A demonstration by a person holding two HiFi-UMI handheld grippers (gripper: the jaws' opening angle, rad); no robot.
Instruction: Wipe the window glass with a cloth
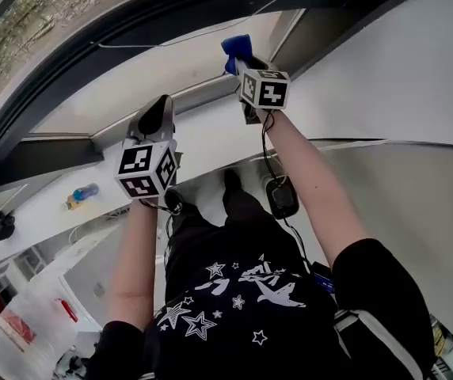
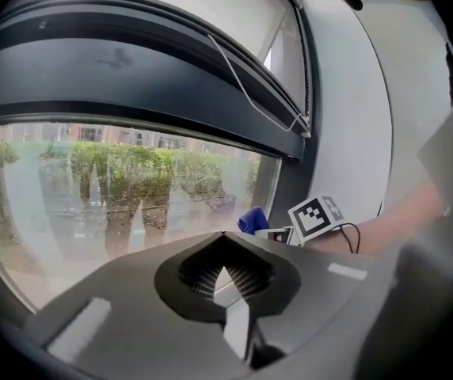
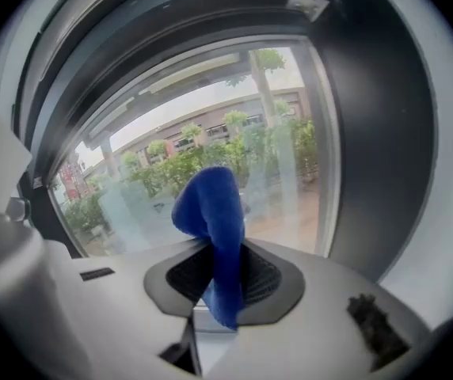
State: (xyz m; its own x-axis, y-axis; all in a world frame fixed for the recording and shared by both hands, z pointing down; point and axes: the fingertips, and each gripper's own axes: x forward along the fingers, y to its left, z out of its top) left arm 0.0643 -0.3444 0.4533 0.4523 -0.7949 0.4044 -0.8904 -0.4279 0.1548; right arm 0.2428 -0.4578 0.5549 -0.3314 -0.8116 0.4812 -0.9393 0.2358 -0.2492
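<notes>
We hold blue cloth (image 3: 211,204) pinched in right gripper (image 3: 217,279) jaws, raised near window glass (image 3: 282,172). Left gripper (image 2: 225,279) jaws together, empty. Cloth looks soft, light, floppy; we judge bunched middle best hold.

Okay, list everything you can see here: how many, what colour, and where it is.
window glass: one, clear, ahead of both grippers
window frame: one, dark grey, around the glass
cloth: one, blue, standing up out of the right gripper's jaws
bottle-like item: one, blue, on the white surface at the head view's left
left gripper: one, grey, jaws together, nothing in them
right gripper: one, grey, jaws shut on the cloth
</notes>
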